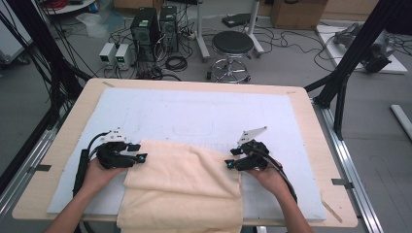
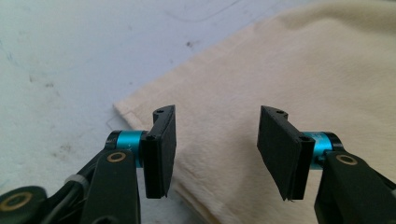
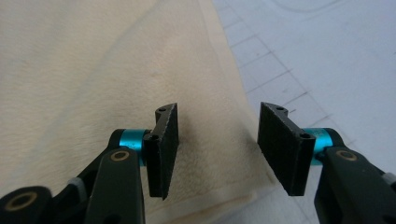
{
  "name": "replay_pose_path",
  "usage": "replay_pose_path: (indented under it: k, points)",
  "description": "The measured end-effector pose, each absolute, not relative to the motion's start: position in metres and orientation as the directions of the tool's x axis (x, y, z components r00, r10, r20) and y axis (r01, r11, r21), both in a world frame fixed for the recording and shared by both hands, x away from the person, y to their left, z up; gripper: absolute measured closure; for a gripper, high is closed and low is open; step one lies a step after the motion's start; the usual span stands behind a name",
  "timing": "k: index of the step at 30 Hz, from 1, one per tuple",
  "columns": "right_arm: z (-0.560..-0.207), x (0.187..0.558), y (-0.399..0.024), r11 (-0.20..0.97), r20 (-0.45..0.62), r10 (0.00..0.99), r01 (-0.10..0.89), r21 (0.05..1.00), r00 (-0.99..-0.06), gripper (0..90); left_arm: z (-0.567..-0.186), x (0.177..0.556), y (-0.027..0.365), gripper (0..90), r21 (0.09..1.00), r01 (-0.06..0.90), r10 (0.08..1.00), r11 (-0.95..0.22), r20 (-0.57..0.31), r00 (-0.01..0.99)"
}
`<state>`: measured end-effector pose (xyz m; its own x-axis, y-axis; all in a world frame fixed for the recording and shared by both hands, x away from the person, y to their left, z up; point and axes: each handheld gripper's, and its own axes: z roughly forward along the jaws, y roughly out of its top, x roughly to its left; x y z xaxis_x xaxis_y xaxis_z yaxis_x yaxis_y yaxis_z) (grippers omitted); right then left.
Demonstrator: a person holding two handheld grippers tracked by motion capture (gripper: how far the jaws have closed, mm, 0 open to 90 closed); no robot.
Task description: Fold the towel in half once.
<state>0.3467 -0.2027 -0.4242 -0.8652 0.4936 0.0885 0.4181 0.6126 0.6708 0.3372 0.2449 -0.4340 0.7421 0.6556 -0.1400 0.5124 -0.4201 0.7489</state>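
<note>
the cream towel [image 1: 182,187] lies folded on the white mat [image 1: 204,116] at the near side of the wooden table [image 1: 311,131], its lower edge hanging over the table's near rim. the left gripper [image 1: 142,157] sits at the fold's left corner, jaws apart with nothing pinched. the right gripper [image 1: 228,164] sits at the right corner, jaws likewise parted over the towel's edge [image 3: 233,107].

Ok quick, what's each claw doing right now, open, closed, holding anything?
Left claw: open, holding nothing, above the cream towel's corner.
Right claw: open, holding nothing, above the towel's edge.
</note>
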Motion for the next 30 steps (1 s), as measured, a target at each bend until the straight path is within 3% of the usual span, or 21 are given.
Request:
replay_pose_path:
  k: [4,6,19,24,30]
  points:
    - [-0.432,0.353,-0.200,0.609,0.152,0.463,0.438,0.661,-0.873,68.3,-0.436,0.339,0.245,72.5,0.755,0.509,0.632,-0.413,-0.165,0.757]
    - [-0.428,0.352,-0.202,0.611,0.147,0.452,0.425,0.668,-0.880,75.8,-0.434,0.338,0.245,78.4,0.760,0.491,0.628,-0.426,-0.142,0.765]
    - [-0.415,0.352,-0.206,0.554,0.147,0.473,0.422,0.718,-0.869,77.0,-0.424,0.333,0.251,78.8,0.806,0.469,0.640,-0.362,-0.151,0.754]
    - [-0.420,0.357,-0.204,0.552,0.164,0.487,0.448,0.703,-0.858,75.8,-0.430,0.338,0.248,63.4,0.781,0.500,0.660,-0.374,-0.155,0.735]
    - [-0.421,0.361,-0.203,0.536,0.168,0.490,0.447,0.716,-0.856,78.1,-0.431,0.338,0.244,77.4,0.782,0.485,0.646,-0.391,-0.143,0.750]
